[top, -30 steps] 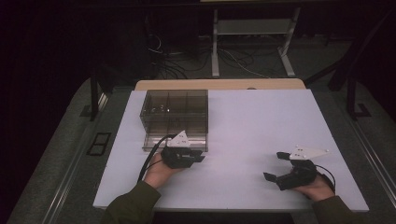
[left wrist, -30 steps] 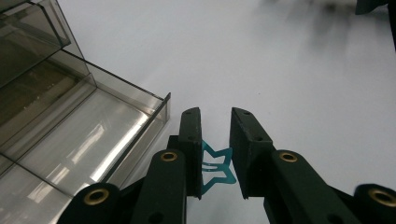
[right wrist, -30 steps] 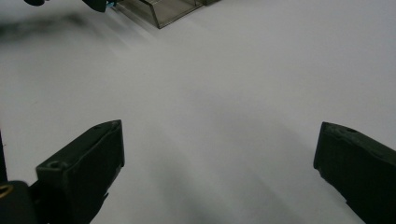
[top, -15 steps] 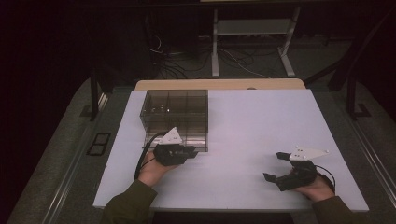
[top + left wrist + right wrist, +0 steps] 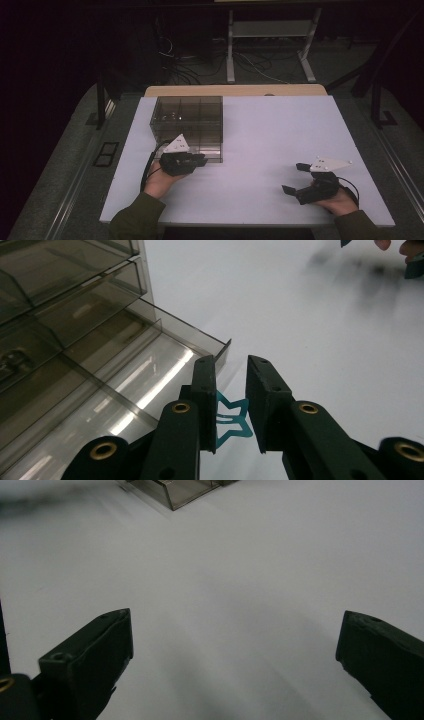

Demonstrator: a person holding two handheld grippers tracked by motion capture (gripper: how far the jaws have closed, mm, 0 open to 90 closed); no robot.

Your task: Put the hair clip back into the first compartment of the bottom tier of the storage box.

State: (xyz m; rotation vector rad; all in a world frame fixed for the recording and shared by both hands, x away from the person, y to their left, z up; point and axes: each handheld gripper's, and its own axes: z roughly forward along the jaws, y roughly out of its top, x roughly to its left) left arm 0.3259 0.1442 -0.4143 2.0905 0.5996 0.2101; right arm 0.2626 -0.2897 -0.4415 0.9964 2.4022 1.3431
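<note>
A small teal star-shaped clip (image 5: 233, 418) sits between the two black jaws of my left gripper (image 5: 231, 365), spanning the narrow gap from one jaw to the other. That left gripper (image 5: 202, 159) hovers at the near right corner of a smoky clear compartment box (image 5: 187, 120). The box's low front wall and dividers (image 5: 100, 340) lie just left of the jaws. My right gripper (image 5: 294, 178) rests near the table's front right, jaws spread wide. Nothing lies between the jaws of the right gripper (image 5: 235, 617) but bare white surface.
The white tabletop (image 5: 270, 135) stretches between the two hands. A small dark item lies in a far-left compartment of the box (image 5: 170, 116). Behind the table are a wooden edge (image 5: 235, 90), cables and a metal stand on the dark floor.
My left gripper has shifted a little to the left and toward the box's near right corner. The right gripper has stayed where it was.
</note>
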